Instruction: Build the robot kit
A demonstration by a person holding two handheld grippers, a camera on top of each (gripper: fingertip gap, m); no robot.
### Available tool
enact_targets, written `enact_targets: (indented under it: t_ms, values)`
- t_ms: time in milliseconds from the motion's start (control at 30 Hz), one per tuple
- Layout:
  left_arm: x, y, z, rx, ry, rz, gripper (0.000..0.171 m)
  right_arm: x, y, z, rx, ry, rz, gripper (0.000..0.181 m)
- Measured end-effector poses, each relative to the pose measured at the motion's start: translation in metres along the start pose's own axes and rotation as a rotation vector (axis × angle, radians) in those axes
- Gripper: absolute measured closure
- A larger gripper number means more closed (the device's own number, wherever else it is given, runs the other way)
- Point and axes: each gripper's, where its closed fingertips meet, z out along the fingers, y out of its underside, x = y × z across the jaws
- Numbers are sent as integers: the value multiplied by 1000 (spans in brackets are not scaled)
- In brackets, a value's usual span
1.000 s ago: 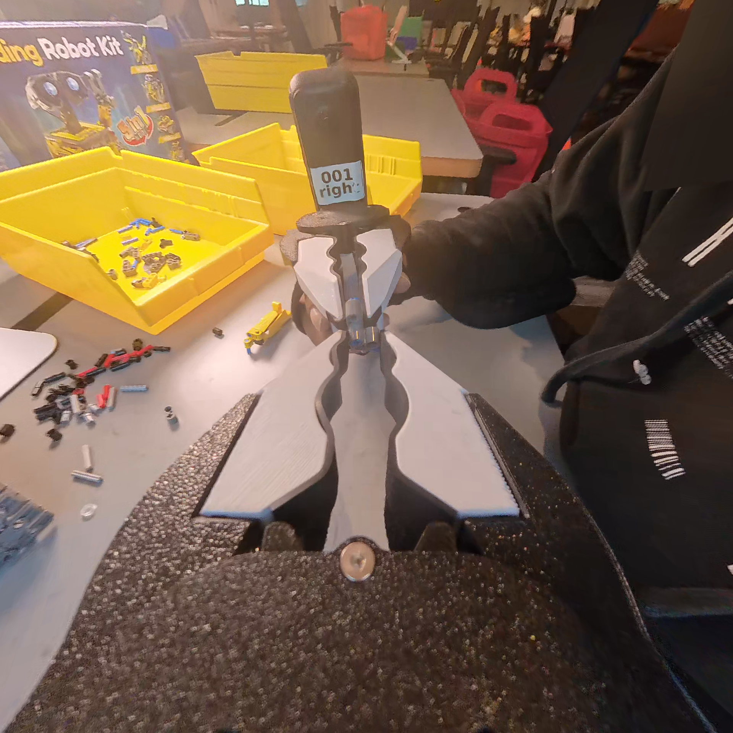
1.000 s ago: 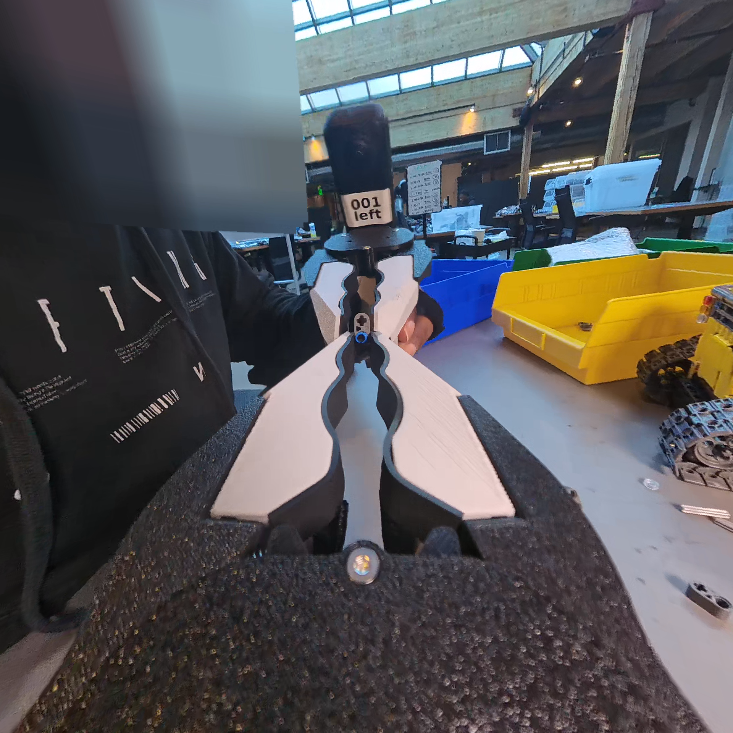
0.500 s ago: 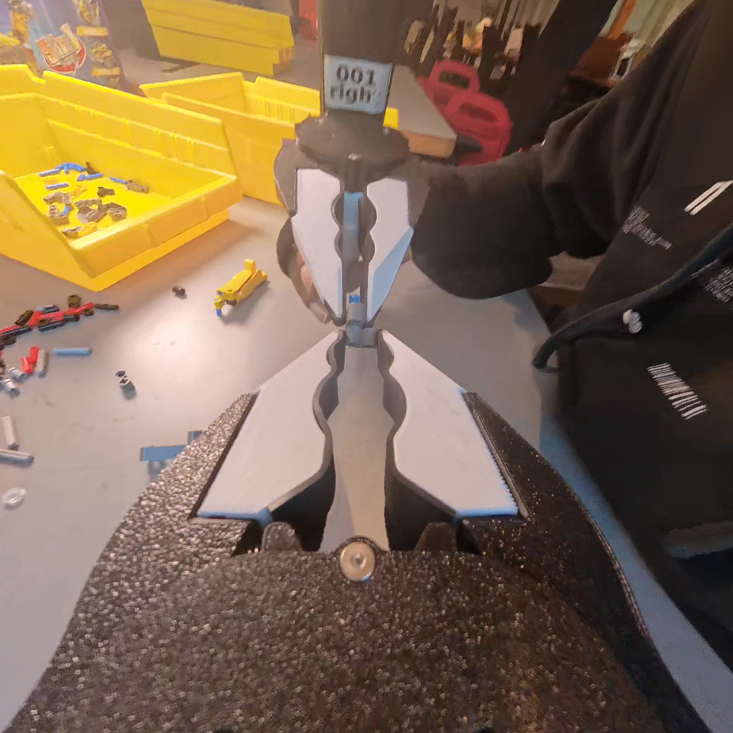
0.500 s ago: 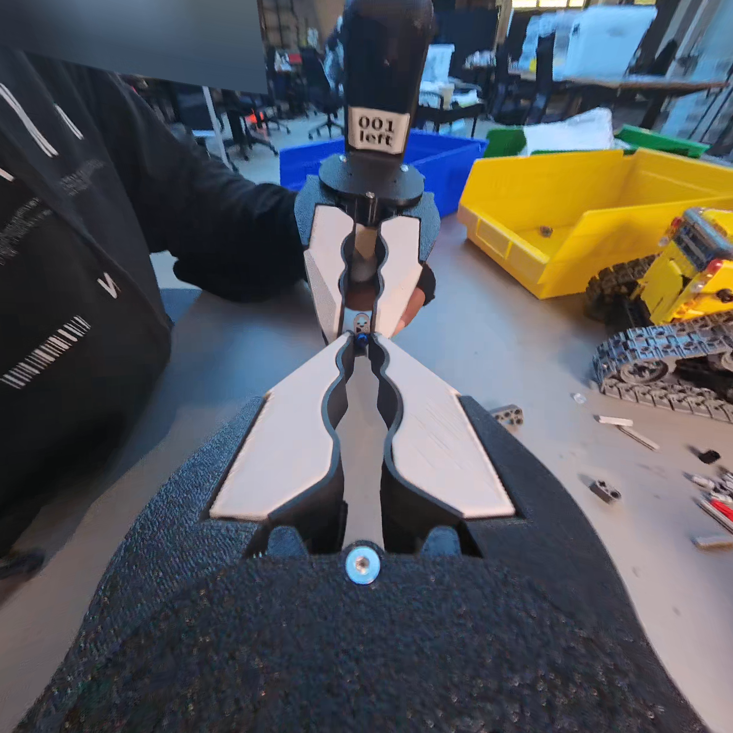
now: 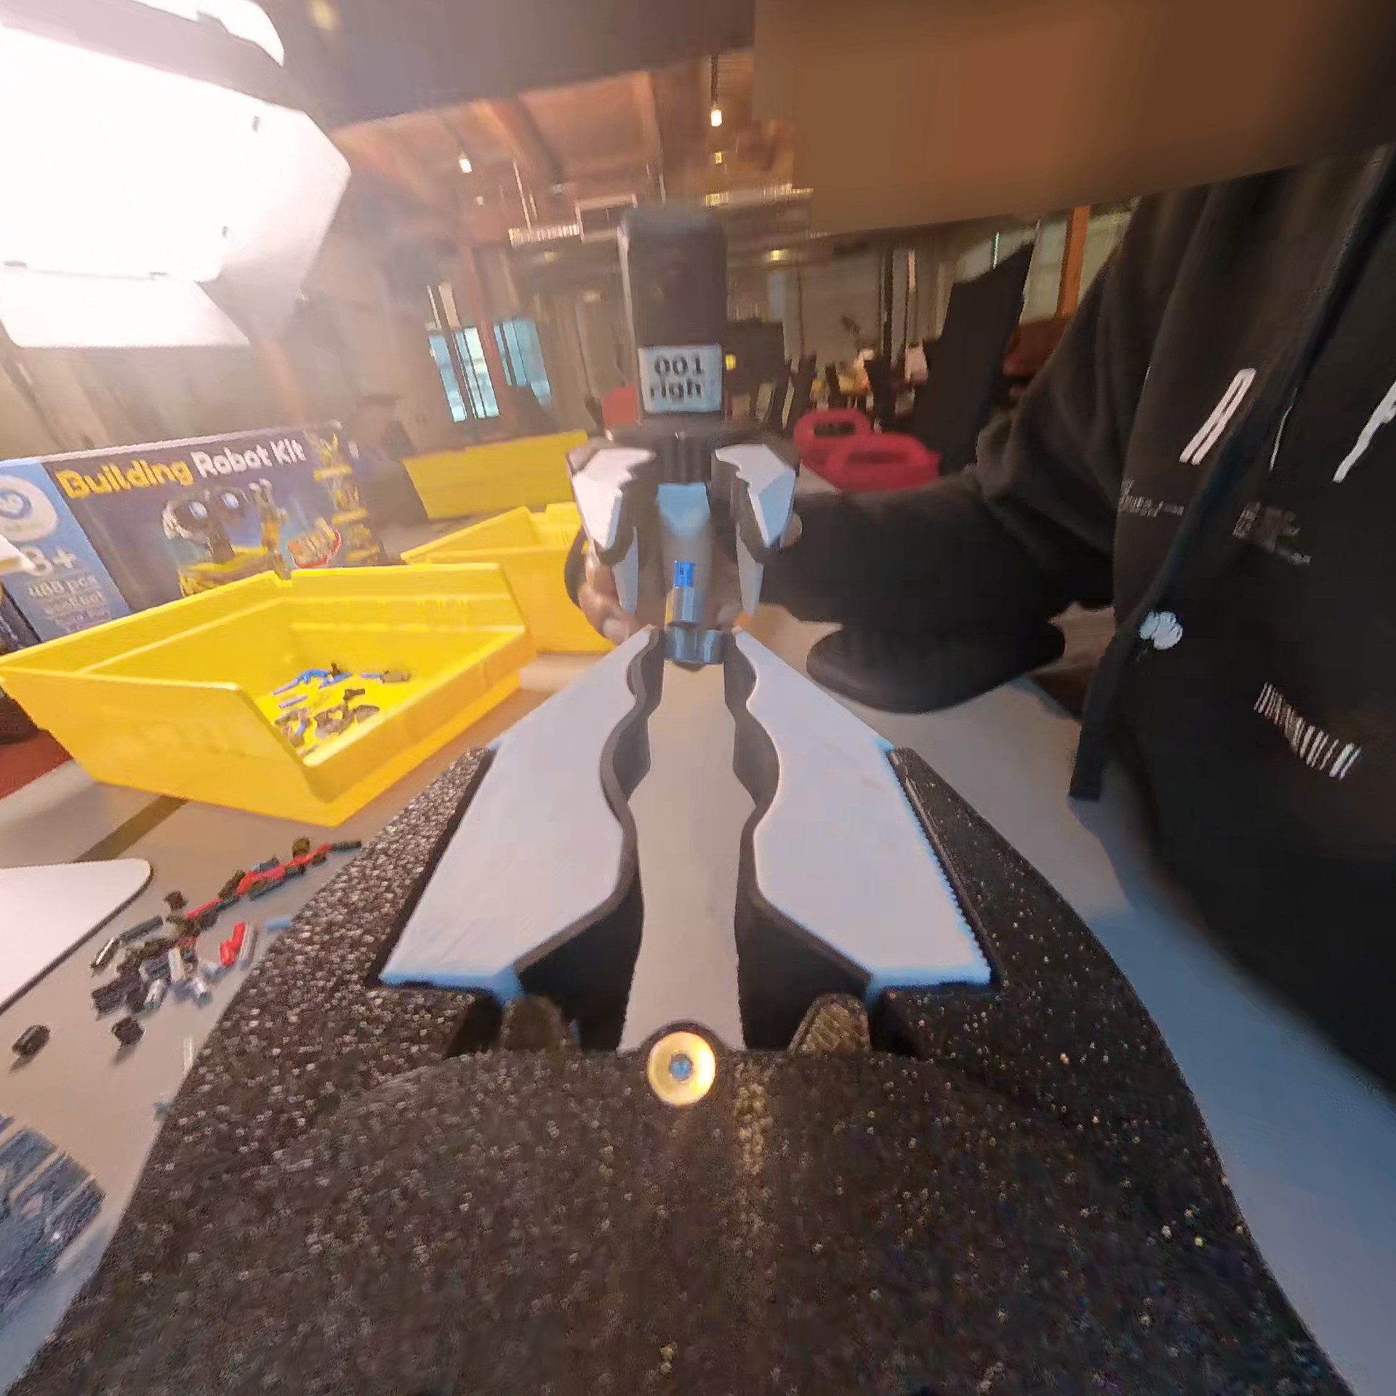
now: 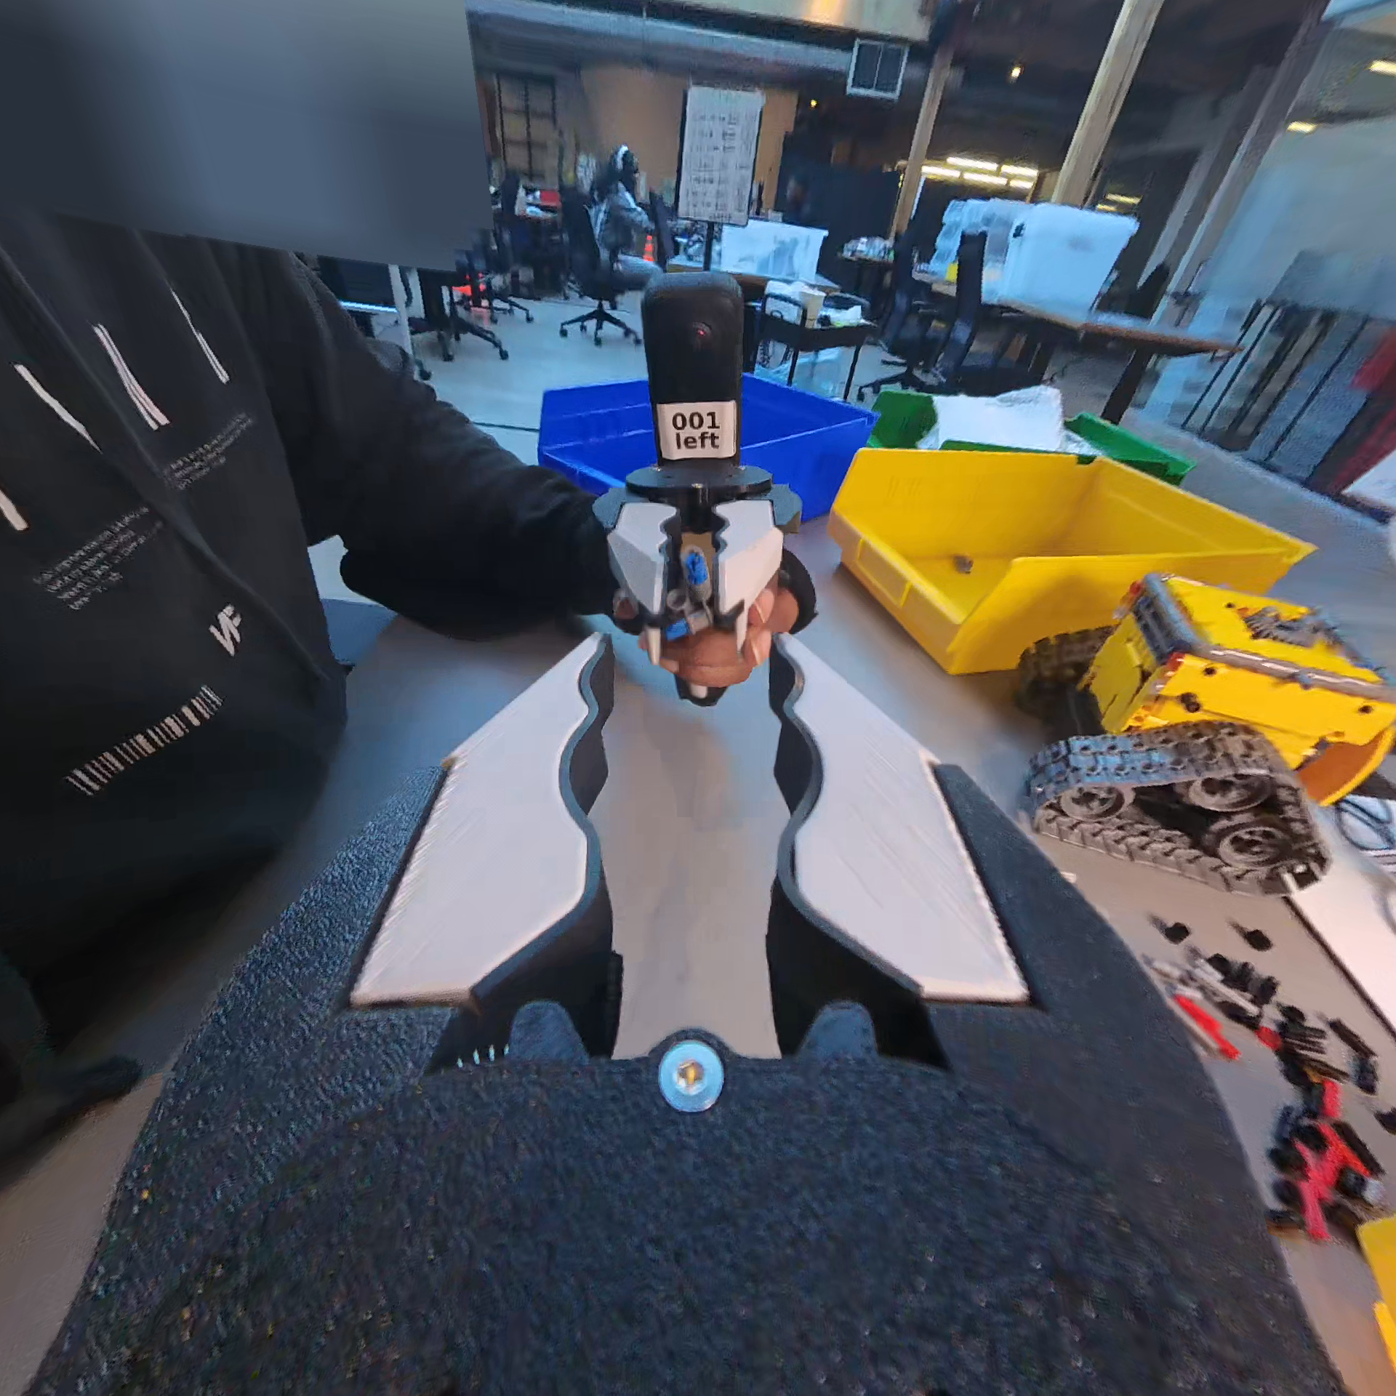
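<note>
The right gripper (image 6: 691,646), pinched tip to tip with the left a half-second ago, now stands wide and empty, drawn back a little; the left gripper (image 5: 689,642) stays narrow, clamped alone on the small grey part (image 5: 684,604) with its blue pin, held up above the table (image 5: 959,733); the part's top pokes between the right's spread fingers, and I cannot tell if it touches them. To the left sit a yellow bin (image 5: 227,680) and loose parts (image 5: 189,929); a tracked model (image 6: 1209,718) stands to the right. Writing shows on a white sticker (image 6: 696,430) on each camera, a printed box (image 5: 189,514) and the person's black top (image 6: 151,604).
</note>
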Motion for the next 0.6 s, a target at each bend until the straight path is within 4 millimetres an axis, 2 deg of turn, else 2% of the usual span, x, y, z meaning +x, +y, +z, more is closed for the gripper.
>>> enact_targets:
  t_ms: [67,167,333,467,600]
  values:
    - [-1,-13,-3,78,6,-21,157,-4,0,-1,-8,2,-39,140]
    - [2,-19,-3,109,32,-48,157,-14,-3,7,-4,-10,-85,146]
    - [23,-12,5,73,143,-77,157,-23,-16,19,36,-37,-63,156]
    - [37,-7,12,44,219,-99,157,-33,-4,31,-51,-64,-110,166]
    - [45,-3,13,8,264,-107,157,-42,-1,32,-56,-107,-98,172]
